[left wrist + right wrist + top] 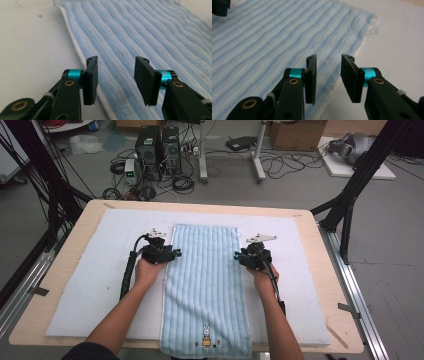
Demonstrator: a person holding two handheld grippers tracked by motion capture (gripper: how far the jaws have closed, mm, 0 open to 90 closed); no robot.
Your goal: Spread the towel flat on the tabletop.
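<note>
Grey floor (300, 190) back there is a mess of cables (175, 182), two black PC towers (159, 147), cardboard box (296, 134), white desk legs (259, 150). Pale wooden worktop (65, 265), black frame posts (350, 195) either side.

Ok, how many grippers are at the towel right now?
2. The left gripper is at the towel's left edge, the right gripper at its right edge; both are open, gripping nothing.

High view looks down from above; both tool views skim close over the towel (206, 285).
</note>
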